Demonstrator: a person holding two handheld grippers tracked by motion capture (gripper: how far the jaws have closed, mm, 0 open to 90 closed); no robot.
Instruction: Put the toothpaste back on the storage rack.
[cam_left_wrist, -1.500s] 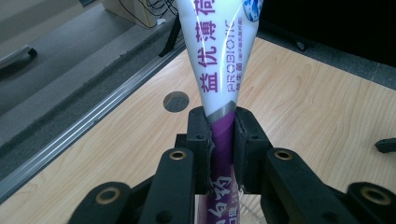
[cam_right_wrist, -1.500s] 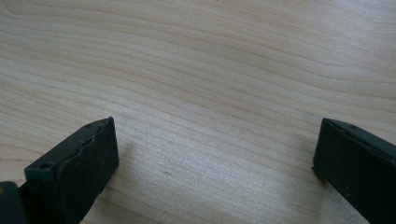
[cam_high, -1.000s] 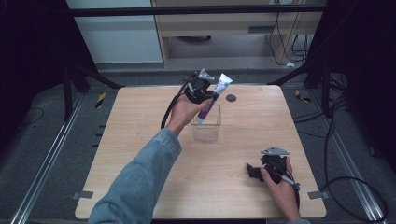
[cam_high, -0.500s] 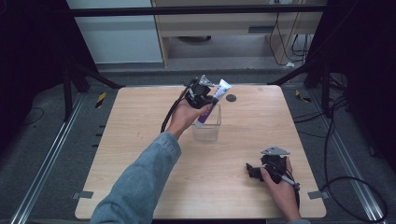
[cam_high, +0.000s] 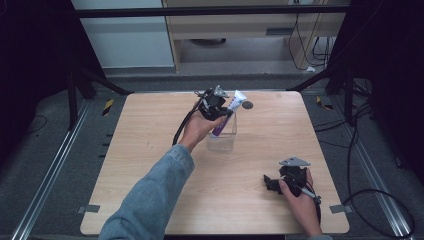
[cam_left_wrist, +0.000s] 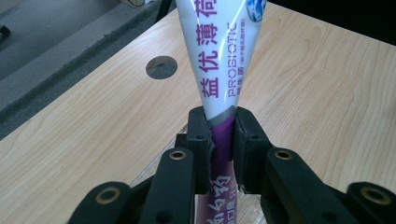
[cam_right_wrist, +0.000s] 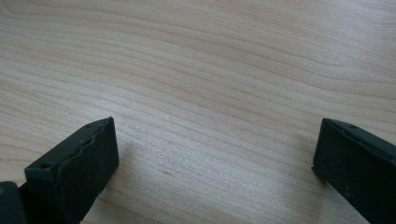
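The left claw (cam_left_wrist: 219, 135) pinches the toothpaste tube (cam_left_wrist: 219, 60) at its purple-and-white seam, lower end already inside the clear cup (cam_high: 222, 137) near the surface's (cam_high: 150, 165) far edge; best to lower it straight, let the tube's foot reach the cup's bottom, then part the jaws gently so the cup doesn't tip; the right claw (cam_right_wrist: 215, 154) rests spread and empty, well apart at the near right.

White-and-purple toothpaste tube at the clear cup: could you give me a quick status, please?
Left gripper shut on the white-and-purple toothpaste tube, lower end in the clear plastic cup. Right gripper open, low over the wooden table. Nothing in the way.
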